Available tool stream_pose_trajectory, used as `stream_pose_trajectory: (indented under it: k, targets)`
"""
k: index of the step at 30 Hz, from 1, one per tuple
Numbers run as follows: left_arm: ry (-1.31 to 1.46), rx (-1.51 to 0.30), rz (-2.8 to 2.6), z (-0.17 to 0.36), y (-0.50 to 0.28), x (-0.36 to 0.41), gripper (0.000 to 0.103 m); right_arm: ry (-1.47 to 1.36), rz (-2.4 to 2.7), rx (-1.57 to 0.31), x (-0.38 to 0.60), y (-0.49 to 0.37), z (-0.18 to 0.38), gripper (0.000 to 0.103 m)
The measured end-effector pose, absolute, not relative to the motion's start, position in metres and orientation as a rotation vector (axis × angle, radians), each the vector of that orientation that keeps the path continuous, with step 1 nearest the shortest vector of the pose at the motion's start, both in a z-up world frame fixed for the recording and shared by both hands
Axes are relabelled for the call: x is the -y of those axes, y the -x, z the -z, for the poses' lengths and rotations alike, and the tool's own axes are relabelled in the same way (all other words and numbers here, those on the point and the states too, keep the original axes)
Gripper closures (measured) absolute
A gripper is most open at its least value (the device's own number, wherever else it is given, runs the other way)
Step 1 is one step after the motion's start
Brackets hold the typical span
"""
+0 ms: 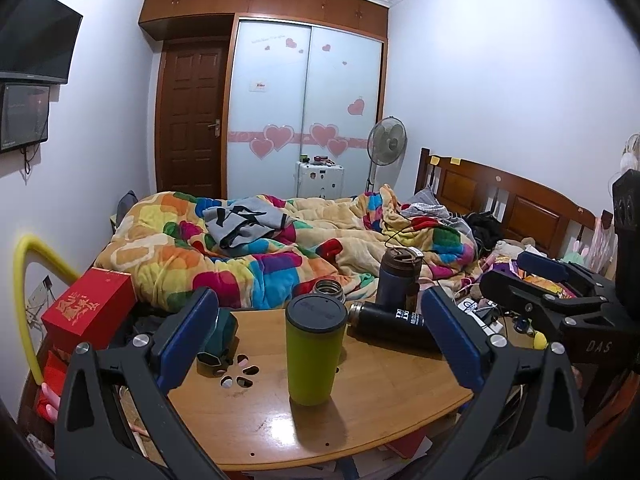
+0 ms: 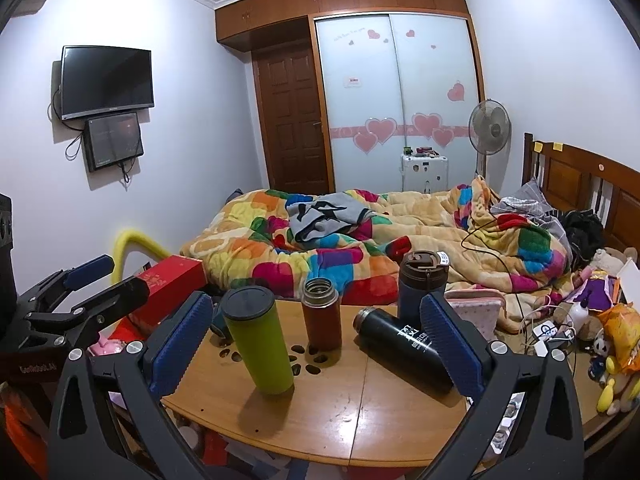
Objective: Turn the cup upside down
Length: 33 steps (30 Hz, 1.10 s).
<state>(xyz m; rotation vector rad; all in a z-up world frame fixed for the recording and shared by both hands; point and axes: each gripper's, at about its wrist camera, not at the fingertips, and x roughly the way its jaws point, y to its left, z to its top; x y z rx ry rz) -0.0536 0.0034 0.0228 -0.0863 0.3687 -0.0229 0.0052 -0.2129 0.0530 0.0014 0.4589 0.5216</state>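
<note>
A lime-green cup with a dark lid stands upright on the wooden table; it also shows in the right wrist view. My left gripper is open, its blue pads on either side of the cup, apart from it. My right gripper is open and empty above the table, the cup near its left pad. The right gripper also shows at the right of the left wrist view, and the left gripper at the left of the right wrist view.
A brown open flask stands behind the cup. A black bottle lies on its side. A dark blue flask stands at the table's back. A red box sits left. A cluttered bed lies beyond.
</note>
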Motion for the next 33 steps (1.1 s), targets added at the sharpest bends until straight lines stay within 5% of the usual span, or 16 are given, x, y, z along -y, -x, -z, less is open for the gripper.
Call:
stream_pose_trajectory:
  k: [33]
  targets:
    - [0.063,-0.369,0.029,-0.0269,0.0498,0.0011,0.000,-0.008,-0.512,-0.466,0.2190,-0.0046,-0.0516,0.000]
